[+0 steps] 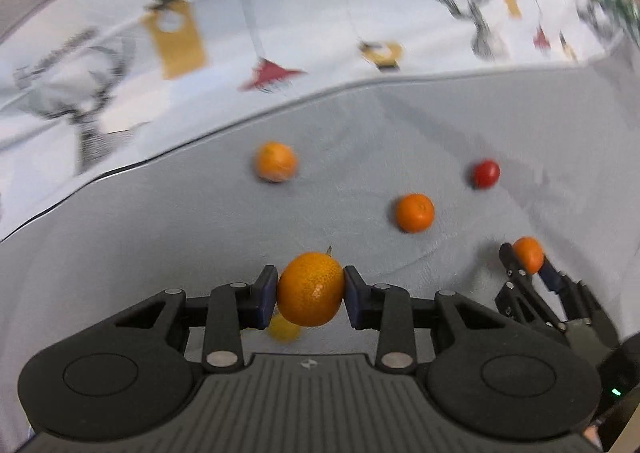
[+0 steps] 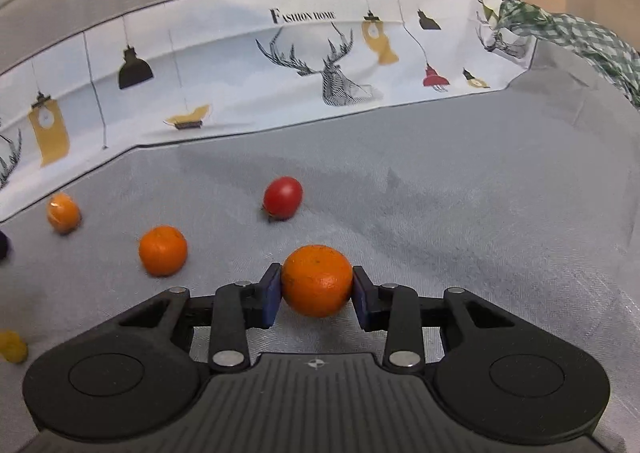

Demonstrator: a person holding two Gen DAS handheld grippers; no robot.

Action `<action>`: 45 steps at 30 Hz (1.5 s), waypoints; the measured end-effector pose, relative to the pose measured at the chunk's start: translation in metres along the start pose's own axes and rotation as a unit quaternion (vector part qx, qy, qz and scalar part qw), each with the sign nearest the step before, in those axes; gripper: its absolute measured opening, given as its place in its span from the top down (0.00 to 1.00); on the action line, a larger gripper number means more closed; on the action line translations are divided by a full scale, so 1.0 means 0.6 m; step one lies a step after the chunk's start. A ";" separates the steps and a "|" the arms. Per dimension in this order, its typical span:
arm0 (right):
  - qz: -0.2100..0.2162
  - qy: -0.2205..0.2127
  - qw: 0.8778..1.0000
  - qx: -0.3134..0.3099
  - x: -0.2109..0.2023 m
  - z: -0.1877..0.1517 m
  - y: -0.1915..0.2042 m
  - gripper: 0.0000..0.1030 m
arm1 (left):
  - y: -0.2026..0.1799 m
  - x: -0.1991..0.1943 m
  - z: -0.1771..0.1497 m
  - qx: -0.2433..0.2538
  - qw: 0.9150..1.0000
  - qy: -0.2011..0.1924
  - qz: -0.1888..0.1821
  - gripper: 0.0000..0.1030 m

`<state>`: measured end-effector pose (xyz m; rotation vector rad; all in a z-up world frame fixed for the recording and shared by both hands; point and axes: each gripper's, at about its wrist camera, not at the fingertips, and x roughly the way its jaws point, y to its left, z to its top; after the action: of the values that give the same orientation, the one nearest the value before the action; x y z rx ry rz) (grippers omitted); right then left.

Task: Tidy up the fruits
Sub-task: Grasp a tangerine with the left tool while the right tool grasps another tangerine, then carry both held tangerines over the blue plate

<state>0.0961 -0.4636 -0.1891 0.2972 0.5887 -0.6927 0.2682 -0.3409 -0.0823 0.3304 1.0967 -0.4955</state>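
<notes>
Mandarin (image 1: 311,289) clamped in left hand-held gripper (image 1: 310,295)

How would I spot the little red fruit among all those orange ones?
Start at the band of white cloth printed with a deer head and lamps, then drop onto the grey cloth below it. The red fruit lies loose there, beyond the orange gripped by the right gripper. It is the only red one, smaller and more oval than the loose orange nearby.
</notes>
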 end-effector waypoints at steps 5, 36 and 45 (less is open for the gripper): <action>0.019 -0.023 0.999 -0.013 -0.035 -0.001 0.004 0.63 | 0.064 -0.119 -0.071 -0.049 0.998 -0.012 0.026 0.62; 0.401 -0.036 0.892 -0.205 -0.727 -0.081 0.167 0.63 | 0.256 -0.503 -0.650 -0.246 0.962 -0.106 0.050 0.62; 0.385 -0.043 0.892 -0.232 -0.754 -0.096 0.182 0.63 | 0.261 -0.514 -0.665 -0.244 0.961 -0.128 0.034 0.62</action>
<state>-0.1335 -0.1267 0.0428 0.0337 0.4788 0.2106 -0.0646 0.0535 0.0296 -0.1274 0.9153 -0.1867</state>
